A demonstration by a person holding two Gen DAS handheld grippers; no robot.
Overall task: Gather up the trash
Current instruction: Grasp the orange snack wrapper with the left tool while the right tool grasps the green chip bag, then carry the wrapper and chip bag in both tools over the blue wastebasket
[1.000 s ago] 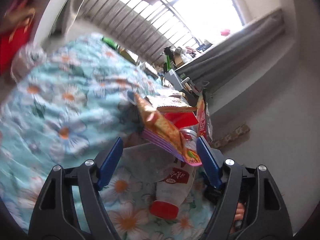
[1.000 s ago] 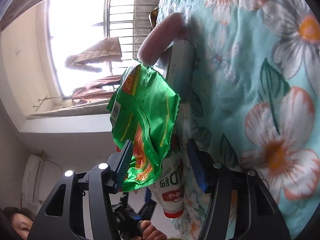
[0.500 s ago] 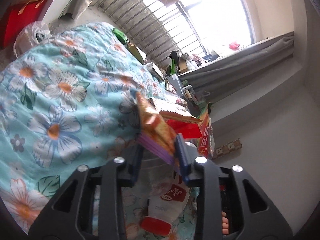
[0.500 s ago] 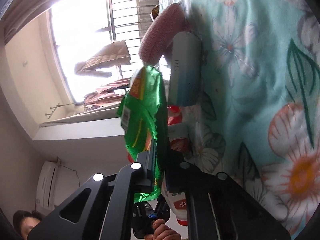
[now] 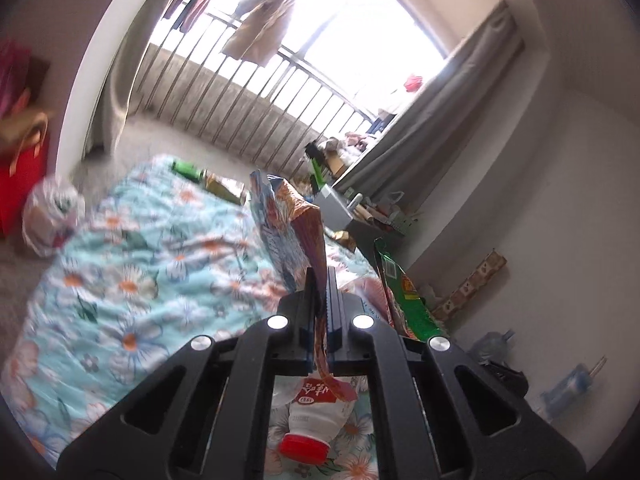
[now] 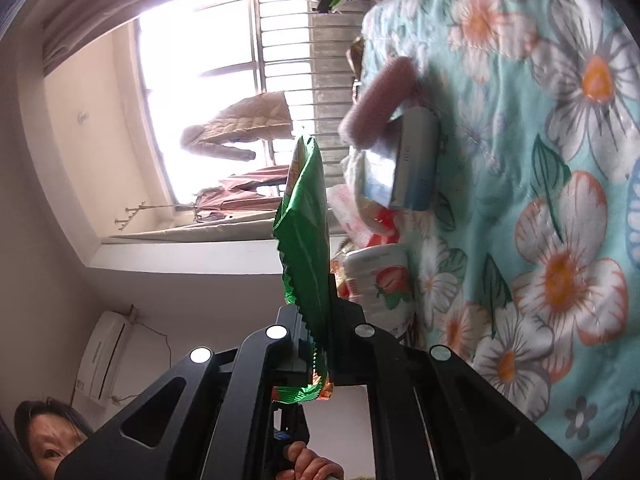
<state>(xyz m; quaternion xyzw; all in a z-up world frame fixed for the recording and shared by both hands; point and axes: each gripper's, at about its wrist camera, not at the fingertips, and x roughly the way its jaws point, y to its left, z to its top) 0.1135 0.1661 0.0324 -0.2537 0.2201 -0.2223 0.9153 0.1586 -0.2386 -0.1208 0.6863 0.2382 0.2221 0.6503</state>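
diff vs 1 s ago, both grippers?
Both closed from open: left gripper now clamps the orange snack wrapper, right gripper the green snack bag, and both wrappers look raised off the floral blanket. The red-capped bottle stays lying there.

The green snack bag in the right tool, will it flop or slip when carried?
The green snack bag looks thin and crinkly, so it will probably flop. It seems empty, likely very light. The right tool pinches only its lower part, so the glossy film might slip.
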